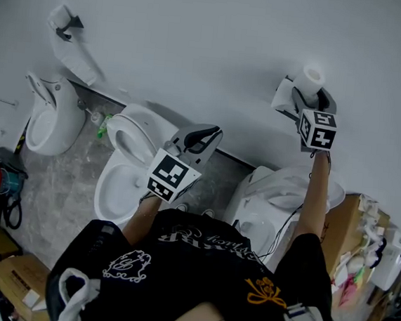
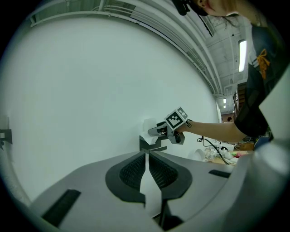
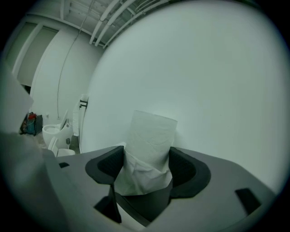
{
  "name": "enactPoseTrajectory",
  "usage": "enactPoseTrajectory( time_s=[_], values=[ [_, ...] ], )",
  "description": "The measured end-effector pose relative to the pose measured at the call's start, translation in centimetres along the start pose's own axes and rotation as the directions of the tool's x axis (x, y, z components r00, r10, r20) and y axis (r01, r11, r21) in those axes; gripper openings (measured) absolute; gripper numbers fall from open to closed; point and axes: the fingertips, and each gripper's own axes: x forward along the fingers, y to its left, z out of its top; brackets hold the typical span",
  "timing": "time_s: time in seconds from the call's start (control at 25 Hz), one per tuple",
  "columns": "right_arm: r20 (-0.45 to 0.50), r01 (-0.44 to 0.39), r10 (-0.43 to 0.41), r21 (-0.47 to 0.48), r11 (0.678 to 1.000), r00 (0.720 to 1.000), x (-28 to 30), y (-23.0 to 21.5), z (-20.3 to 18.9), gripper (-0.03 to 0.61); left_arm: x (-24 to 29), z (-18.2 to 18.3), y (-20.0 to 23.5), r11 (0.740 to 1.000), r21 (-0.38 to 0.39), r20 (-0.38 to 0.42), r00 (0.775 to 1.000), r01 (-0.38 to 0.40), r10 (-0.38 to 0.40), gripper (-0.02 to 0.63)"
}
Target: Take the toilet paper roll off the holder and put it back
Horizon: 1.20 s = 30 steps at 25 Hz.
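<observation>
Room: a plain white wall (image 1: 218, 45) fills most of the head view. On it is the holder (image 2: 151, 143), a dark bracket. A grey floor (image 1: 65, 171) lies well below the holder.
Toilets: three white bowls line the foot of the wall. One (image 1: 282, 192) is almost under the holder, one (image 1: 125, 177) is to its left, and the third (image 1: 49, 117) is farthest left.
Person: wears a black printed shirt. The right arm stretches up to the holder, and the left arm is bent and kept low, well apart from it.
Left gripper (image 1: 206, 139) (image 2: 146, 158): its jaws are pressed together with nothing between them. It points toward the holder from a distance and is probably parked there because one gripper is enough for this job.
Right gripper (image 1: 311, 96) (image 3: 147, 165): it is at the holder, with its jaws clamped on the toilet paper roll (image 3: 152, 136). One pad sits on each side of the roll's body, and the paper bulges slightly between them. A grip across the body should let the roll slide along its core.
Roll (image 1: 312, 77) (image 2: 149, 123): it is upright with a core end facing up, and the holder is just beneath it. Whether it rests on the bracket or hangs free, I cannot tell, so this could be either the lift-off or the return.
Loose sheet (image 1: 284, 95): a white flap hangs just left of the holder.
Second holder (image 1: 65, 23): it is far to the left of the holder on the same wall, with a long paper tail (image 1: 76, 56) drooping from it.
</observation>
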Motion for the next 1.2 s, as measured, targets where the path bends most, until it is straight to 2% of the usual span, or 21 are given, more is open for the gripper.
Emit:
enactPoseTrajectory(
  time_s=[0.44, 0.84, 1.0, 1.2],
  values=[
    [-0.033, 0.046, -0.046, 0.026, 0.999, 0.998, -0.7, -0.2, -0.3, 0.322, -1.2, -0.1, 0.9, 1.000, -0.001, 0.008, 1.000, -0.003, 0.003, 0.037],
    [0.025, 0.101, -0.103, 0.070, 0.992, 0.994, -4.8, 0.7, 1.1, 0.322, -2.2, 0.0, 0.8, 0.999, 0.006, 0.017, 0.998, 0.053, -0.053, 0.037],
    [0.076, 0.107, -0.115, 0.096, 0.990, 0.990, -7.5, 2.5, 2.0, 0.319, -2.7, -0.2, 0.5, 0.996, 0.011, 0.014, 0.996, 0.086, -0.087, 0.037],
    [0.109, 0.096, -0.112, 0.136, 0.986, 0.988, -10.2, 6.6, 1.9, 0.283, -3.7, -0.7, 0.4, 0.992, 0.018, 0.004, 0.992, 0.124, -0.124, 0.037]
  ],
)
